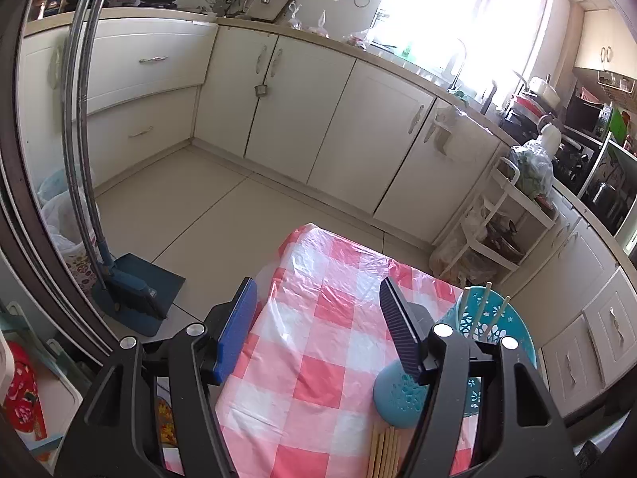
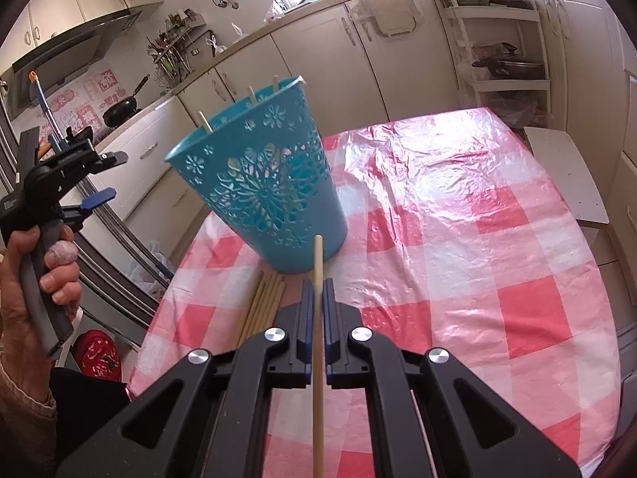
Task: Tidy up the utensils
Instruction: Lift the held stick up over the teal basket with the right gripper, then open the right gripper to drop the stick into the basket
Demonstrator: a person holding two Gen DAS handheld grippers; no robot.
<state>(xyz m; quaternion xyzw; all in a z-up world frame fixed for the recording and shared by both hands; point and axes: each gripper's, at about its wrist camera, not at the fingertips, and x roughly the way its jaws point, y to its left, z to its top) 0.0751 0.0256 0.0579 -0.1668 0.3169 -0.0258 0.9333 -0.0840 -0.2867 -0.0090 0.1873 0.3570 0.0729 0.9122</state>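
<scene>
Pinching a single wooden chopstick [image 2: 318,279] at its midlength, the right hand-held gripper [image 2: 317,290] is clamped tight low in the frame's centre; light, stiff and smooth, it could pivot unless held near the middle. At upper left, the left hand-held gripper [image 2: 105,175] gapes empty. More chopsticks [image 2: 264,302] lie beside the teal perforated holder [image 2: 258,183] on the checked plastic-covered counter [image 2: 477,239], with kitchen cabinets behind.
</scene>
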